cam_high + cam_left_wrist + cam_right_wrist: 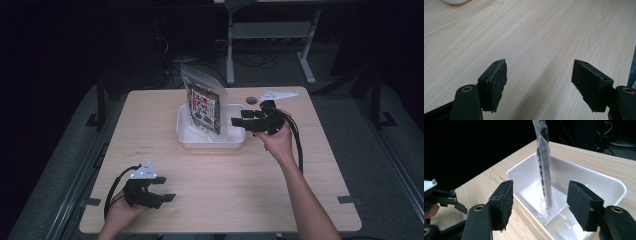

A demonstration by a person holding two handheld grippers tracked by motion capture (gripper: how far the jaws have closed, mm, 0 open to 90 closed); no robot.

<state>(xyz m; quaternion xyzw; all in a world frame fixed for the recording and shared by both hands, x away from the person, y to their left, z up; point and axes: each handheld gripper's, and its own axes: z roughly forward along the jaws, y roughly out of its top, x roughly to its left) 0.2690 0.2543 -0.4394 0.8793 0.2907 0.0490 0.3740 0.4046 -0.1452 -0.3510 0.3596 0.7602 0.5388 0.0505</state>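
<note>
A wooden table [220, 185] carries a white plastic tub [211, 137], in which a clear printed snack pouch [204, 106] stands on edge, leaning. The right gripper [239, 121] sits just beside it, jaws spread, nothing pinched; the left gripper [165, 189] rests near the table's front, also spread and empty. Unsupported, the pouch could topple if brushed.

Snack pouch standing in a white tray on a wooden table

The clear printed pouch [204, 102] stands upright in the tray [210, 140] — the right gripper [239, 122] sits level just beside the tray's right end, jaws apart; the left gripper [165, 189] rests low near the table's [240, 195] front-left edge — well apart, nothing between its jaws.
</note>
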